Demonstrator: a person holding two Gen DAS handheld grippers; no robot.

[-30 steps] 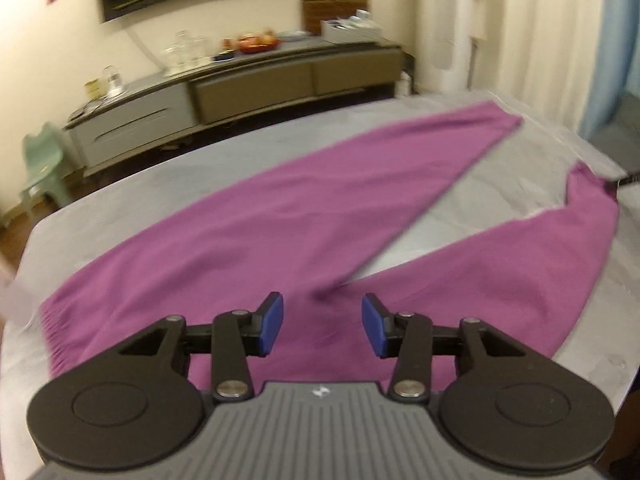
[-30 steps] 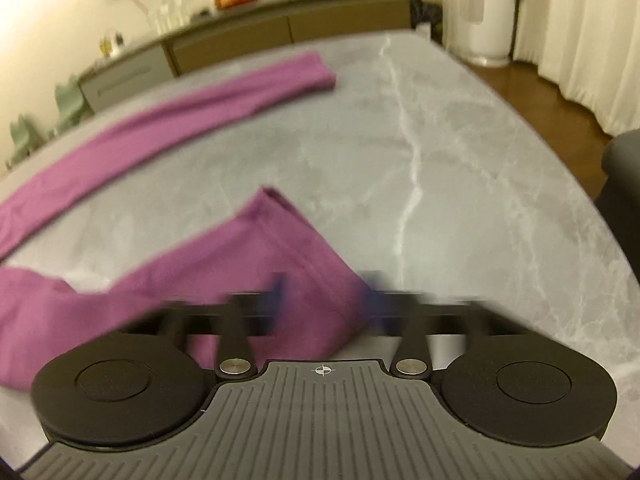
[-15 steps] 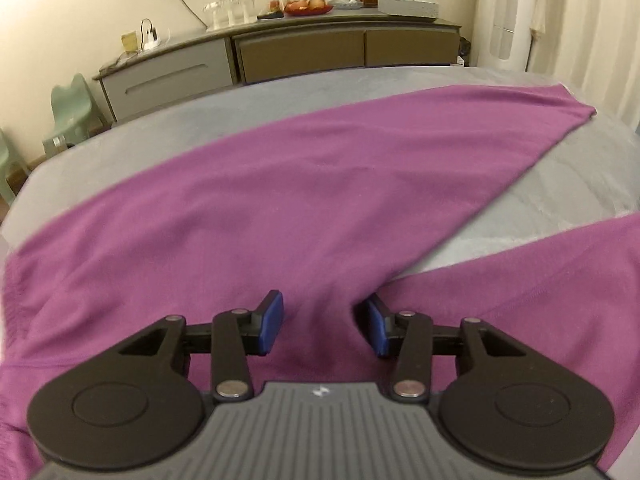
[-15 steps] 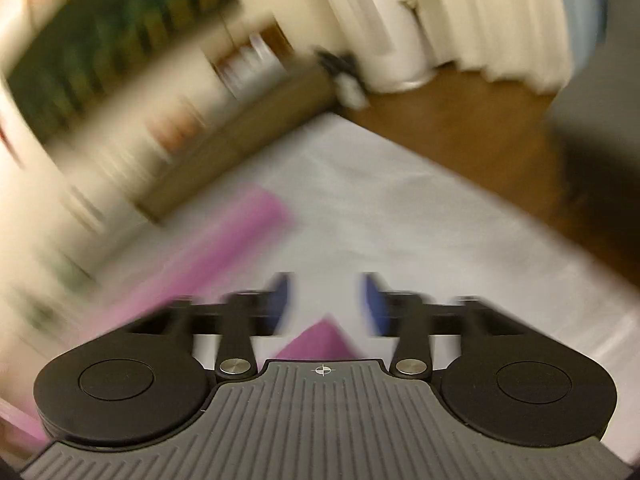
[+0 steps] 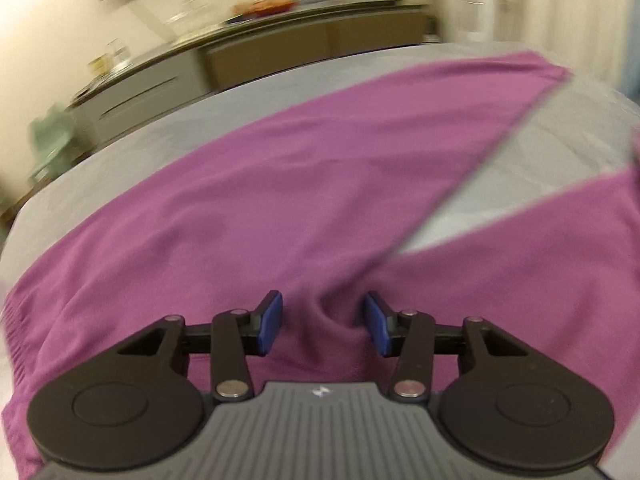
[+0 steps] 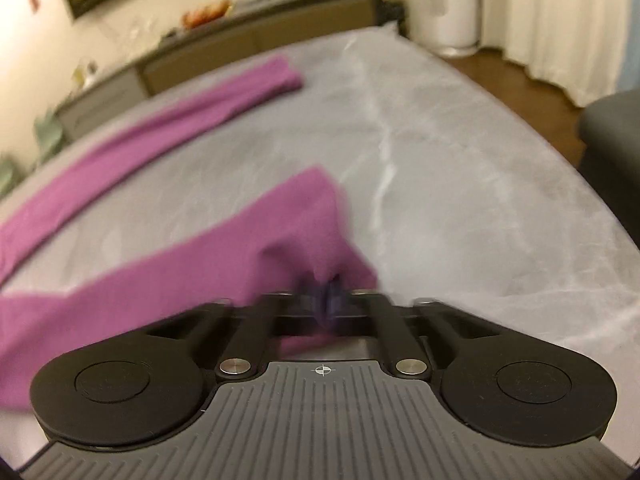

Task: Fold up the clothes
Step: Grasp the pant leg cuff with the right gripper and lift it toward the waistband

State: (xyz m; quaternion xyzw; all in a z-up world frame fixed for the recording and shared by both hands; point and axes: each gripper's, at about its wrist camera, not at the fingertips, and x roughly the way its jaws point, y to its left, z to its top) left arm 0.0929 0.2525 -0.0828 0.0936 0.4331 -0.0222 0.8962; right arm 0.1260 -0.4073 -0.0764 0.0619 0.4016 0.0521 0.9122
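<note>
Purple trousers [image 5: 300,168] lie spread on the grey marble table [image 5: 560,136], legs apart in a V. My left gripper [image 5: 324,322] is open, low over the crotch where the legs meet. A raised crease of cloth sits between its blue pads [image 5: 272,320], which do not pinch it. In the right wrist view, the near trouser leg [image 6: 224,256] ends at my right gripper [image 6: 330,300], whose jaws are closing tight, pads pressed together on the hem. The far leg [image 6: 168,128] lies flat across the table [image 6: 440,160].
A long sideboard [image 5: 280,52] with dishes stands along the back wall, and a pale green chair [image 5: 52,148] is at the left. A dark armchair [image 6: 612,128] sits past the table's right edge, near a white appliance [image 6: 456,8] and curtains.
My left gripper has dropped closer to the trousers' crotch, and cloth now bunches between its pads. My right gripper opened and swung up, then came back down and shut on the leg end.
</note>
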